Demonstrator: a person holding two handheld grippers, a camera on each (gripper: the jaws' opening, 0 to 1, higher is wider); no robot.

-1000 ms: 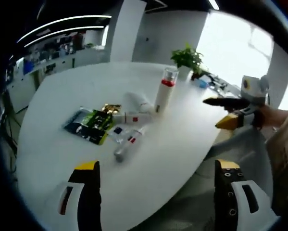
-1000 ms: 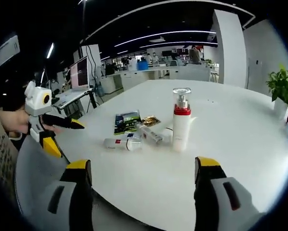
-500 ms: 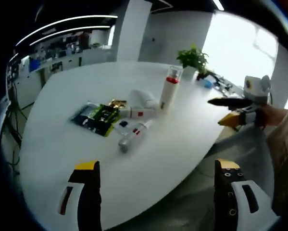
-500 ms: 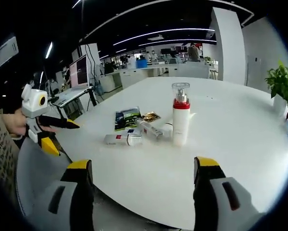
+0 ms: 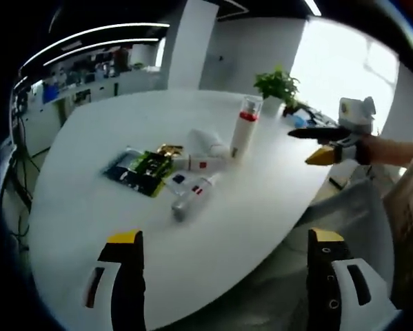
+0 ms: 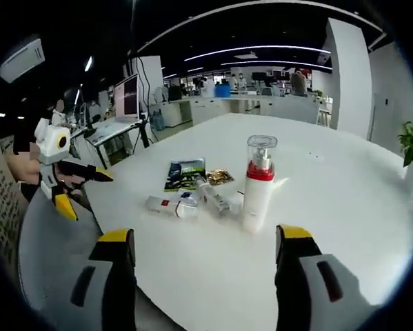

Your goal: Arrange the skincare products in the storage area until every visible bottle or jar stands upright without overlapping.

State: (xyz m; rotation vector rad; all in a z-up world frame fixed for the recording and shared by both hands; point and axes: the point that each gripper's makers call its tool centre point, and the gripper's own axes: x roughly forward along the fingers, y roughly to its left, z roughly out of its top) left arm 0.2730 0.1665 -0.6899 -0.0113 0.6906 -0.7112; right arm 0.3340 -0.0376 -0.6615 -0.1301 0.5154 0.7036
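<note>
- Your left gripper hung off the near edge of the white table, its jaws spread wide with nothing between them.
- Your right gripper was likewise held short of the table, jaws wide apart and empty.
- The pump bottle, white with a red collar and clear cap, stood upright near the middle of the table; in the left gripper view the same bottle stood behind the other products.
- Two white tubes lay on their sides just beside it: one tube nearest you, a second tube between that and the bottle.
- A dark packet lay flat behind the tubes, with a small gold sachet just beside it.
- A potted plant stood at the far side of the table.
- In the left gripper view, your right gripper showed at the table's right edge, jaws parted.
</note>
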